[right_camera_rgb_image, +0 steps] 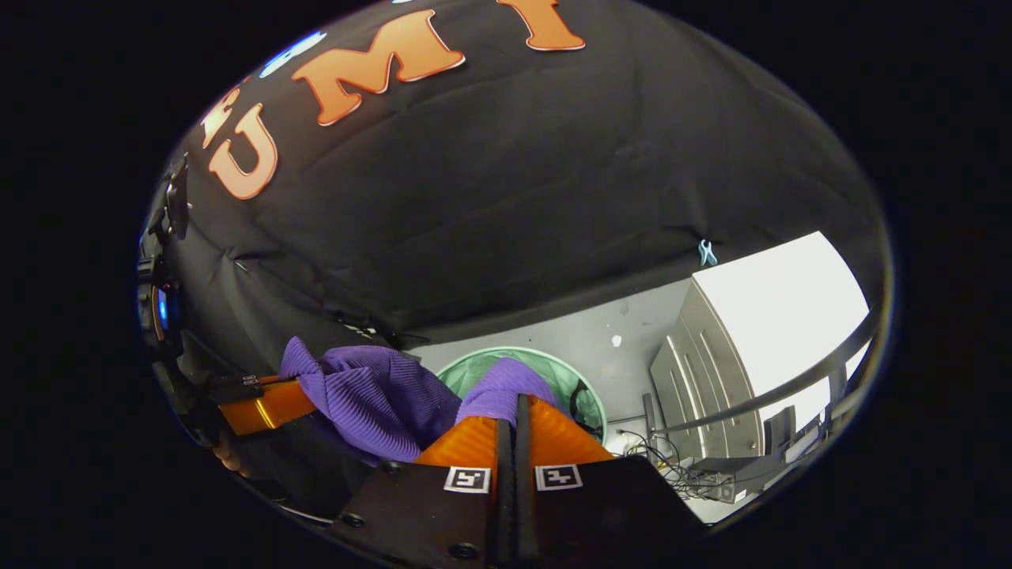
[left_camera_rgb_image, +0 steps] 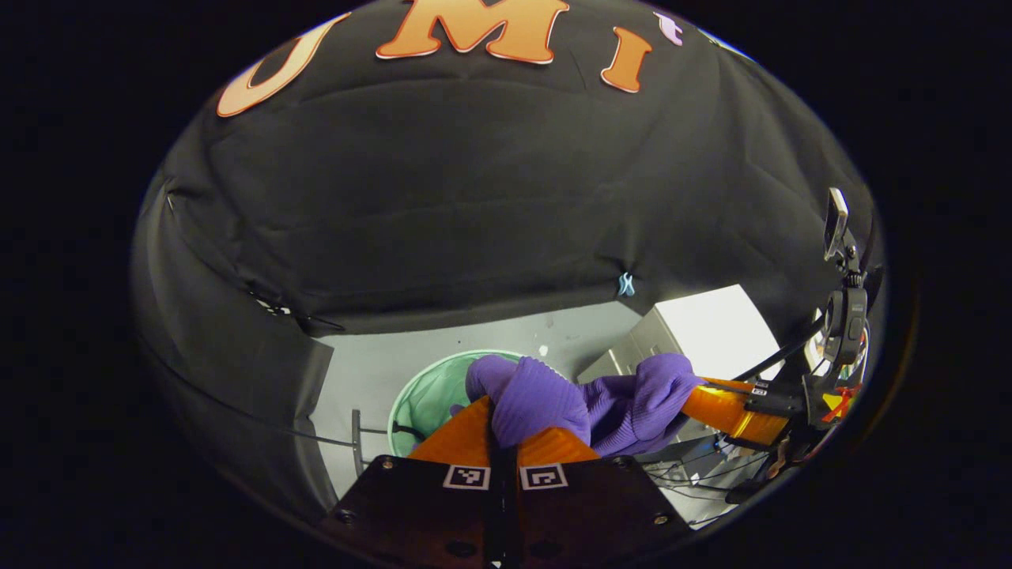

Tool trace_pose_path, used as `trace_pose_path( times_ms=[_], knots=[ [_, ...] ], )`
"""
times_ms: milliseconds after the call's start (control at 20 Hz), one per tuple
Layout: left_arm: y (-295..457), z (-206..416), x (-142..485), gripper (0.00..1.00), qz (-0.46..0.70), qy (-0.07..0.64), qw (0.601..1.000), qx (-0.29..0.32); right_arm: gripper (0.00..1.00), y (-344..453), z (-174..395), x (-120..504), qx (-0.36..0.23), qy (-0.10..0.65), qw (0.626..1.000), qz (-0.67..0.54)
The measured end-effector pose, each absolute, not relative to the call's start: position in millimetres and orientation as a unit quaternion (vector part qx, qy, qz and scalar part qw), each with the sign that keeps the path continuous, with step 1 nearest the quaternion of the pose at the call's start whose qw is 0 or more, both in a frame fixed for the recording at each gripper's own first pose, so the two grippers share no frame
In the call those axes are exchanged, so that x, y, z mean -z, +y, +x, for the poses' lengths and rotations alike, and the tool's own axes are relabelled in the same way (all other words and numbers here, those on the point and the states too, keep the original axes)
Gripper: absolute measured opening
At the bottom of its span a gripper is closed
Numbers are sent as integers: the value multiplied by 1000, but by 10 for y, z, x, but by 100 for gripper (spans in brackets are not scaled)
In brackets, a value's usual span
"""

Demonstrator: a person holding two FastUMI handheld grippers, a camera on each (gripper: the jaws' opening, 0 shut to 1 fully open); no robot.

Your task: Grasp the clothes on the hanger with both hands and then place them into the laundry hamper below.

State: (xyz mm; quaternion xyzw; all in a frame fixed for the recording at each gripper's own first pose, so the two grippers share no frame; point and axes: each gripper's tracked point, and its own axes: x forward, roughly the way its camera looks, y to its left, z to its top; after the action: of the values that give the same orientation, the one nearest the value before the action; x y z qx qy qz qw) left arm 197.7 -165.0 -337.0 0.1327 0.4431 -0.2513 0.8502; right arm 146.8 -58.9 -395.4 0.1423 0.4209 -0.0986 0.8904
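A purple ribbed garment point(left_camera_rgb_image: 569, 399) hangs bunched between my two grippers, above the green mesh hamper point(left_camera_rgb_image: 427, 395) on the floor. In the left gripper view my left gripper point(left_camera_rgb_image: 504, 427) is shut on one end of the cloth, and the right gripper point(left_camera_rgb_image: 711, 403) pinches the other end at the right. In the right gripper view my right gripper point(right_camera_rgb_image: 510, 415) is shut on a purple fold point(right_camera_rgb_image: 506, 387), with the hamper point(right_camera_rgb_image: 569, 379) just beyond it. The left gripper point(right_camera_rgb_image: 273, 403) holds the rest of the garment point(right_camera_rgb_image: 371, 395) at the left.
A white cabinet point(right_camera_rgb_image: 759, 332) stands on the grey floor to the right of the hamper, with cables point(right_camera_rgb_image: 664, 462) at its foot. A dark rail point(right_camera_rgb_image: 791, 383) crosses in front of it. Black cloth walls close the booth behind.
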Motion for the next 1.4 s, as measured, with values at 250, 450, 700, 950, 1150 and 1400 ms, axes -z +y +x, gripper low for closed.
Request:
trace_pose_path(
  times_ms=[250,450,700,950,1150,1400],
  knots=[
    [-1479,1922,3855,1,141,497,827,221,8,-562,1447,4391,112,466,868,130],
    [-1263,1836,4083,1,147,528,813,199,8,-566,1369,4670,126,492,854,117],
    [-1159,1869,4211,4,144,551,804,168,8,-492,1356,4816,129,509,843,118],
    [-1067,1807,4268,12,130,570,796,160,8,-465,1336,4850,127,511,842,121],
    [-1076,1867,4198,32,125,557,805,161,15,-528,1401,4695,134,494,850,126],
    [-1176,1883,4056,78,117,542,816,161,39,-513,1387,4523,131,477,862,112]
  ],
)
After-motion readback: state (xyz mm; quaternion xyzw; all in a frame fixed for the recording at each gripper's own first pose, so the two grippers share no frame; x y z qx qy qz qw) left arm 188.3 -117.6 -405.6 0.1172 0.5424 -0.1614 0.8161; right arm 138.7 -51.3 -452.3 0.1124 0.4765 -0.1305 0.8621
